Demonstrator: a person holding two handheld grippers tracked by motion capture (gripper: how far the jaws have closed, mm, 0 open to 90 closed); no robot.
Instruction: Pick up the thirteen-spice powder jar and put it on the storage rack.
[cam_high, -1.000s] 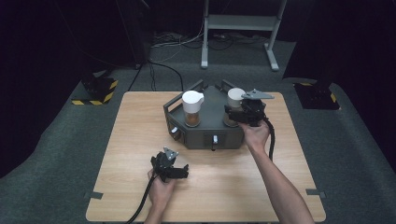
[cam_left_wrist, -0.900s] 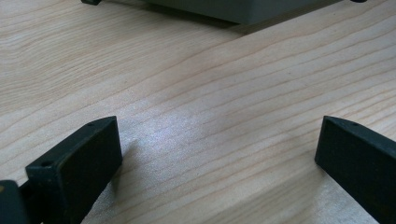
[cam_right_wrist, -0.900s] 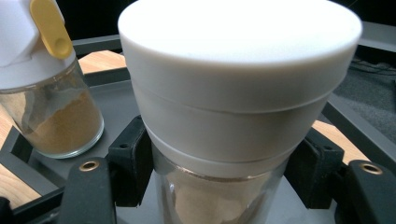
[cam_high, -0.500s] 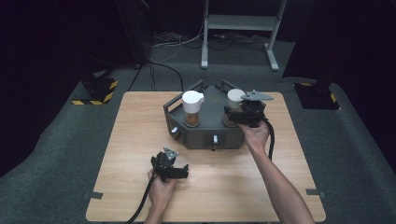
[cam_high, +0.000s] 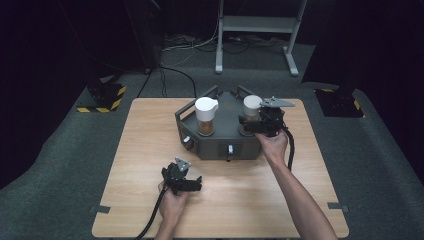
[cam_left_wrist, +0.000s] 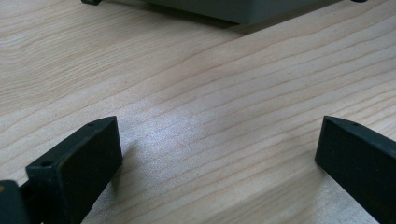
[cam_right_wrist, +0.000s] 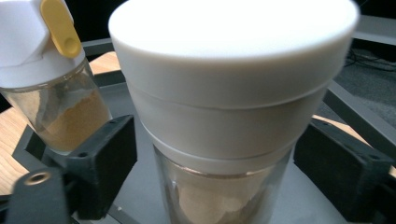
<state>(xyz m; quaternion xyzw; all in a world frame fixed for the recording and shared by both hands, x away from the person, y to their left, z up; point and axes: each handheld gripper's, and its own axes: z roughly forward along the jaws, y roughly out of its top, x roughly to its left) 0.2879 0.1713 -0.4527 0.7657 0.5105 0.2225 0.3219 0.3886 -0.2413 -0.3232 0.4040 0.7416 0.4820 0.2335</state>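
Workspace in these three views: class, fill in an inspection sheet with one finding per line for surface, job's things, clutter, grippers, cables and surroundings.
Surface: wooden table, bare at the front.
Job's things: two white-capped jars, right jar and left jar, upright on a grey stand.
Clutter: nothing seen.
Grippers: right gripper open, jaws either side of the right jar; left gripper open over bare wood.
Cables: one trails from each gripper.
Surroundings: dark floor, metal frame behind.
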